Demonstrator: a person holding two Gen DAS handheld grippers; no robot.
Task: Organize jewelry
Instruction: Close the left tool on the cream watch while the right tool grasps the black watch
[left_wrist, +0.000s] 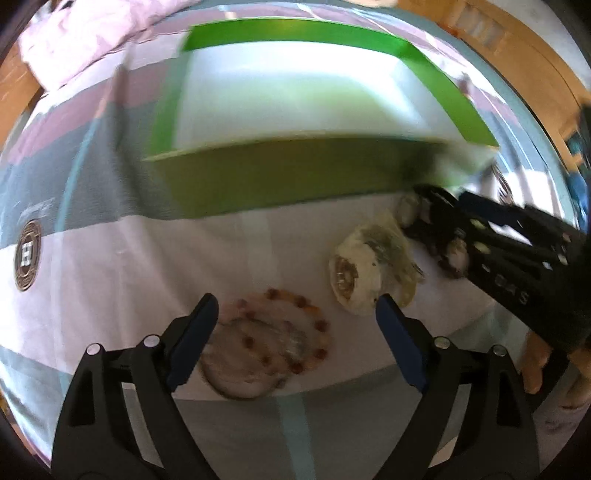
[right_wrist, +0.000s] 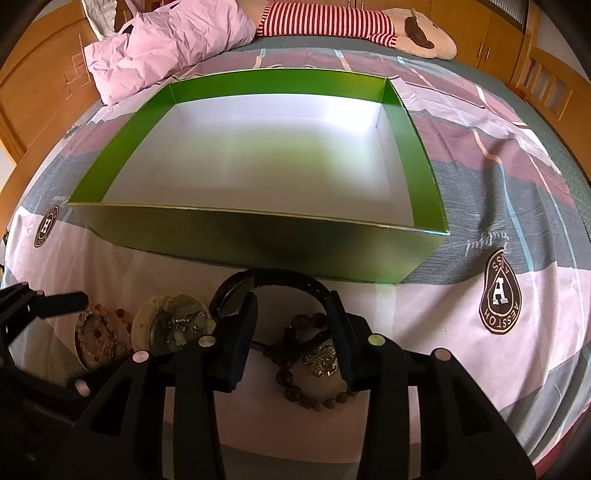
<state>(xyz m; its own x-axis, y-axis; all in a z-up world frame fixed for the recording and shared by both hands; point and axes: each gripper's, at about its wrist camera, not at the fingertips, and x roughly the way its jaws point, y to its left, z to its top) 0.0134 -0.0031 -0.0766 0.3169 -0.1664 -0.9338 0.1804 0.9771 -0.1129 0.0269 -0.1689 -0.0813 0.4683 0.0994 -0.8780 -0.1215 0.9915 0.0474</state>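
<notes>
My left gripper (left_wrist: 295, 314) is open, pointing down over a bead bracelet (left_wrist: 273, 339) in a clear bag on the bed sheet. Right of it lies a pale bagged piece (left_wrist: 365, 269). My right gripper (right_wrist: 291, 306) is partly open. Its tips straddle the strap of a black watch (right_wrist: 284, 278), whose face (right_wrist: 229, 295) lies just left of the left finger; no pad visibly presses on it. A brown bead bracelet with a sparkly charm (right_wrist: 317, 360) shows through the gap. An open green box (right_wrist: 258, 236) with a white inside stands just beyond, with nothing in it.
All of this sits on a bed with a patterned sheet (right_wrist: 480, 206). A pink blanket (right_wrist: 166, 40) and a striped stuffed toy (right_wrist: 332, 22) lie at the far end. Wooden cabinets (right_wrist: 37, 92) line the walls. A hand (left_wrist: 535, 365) shows at the right edge.
</notes>
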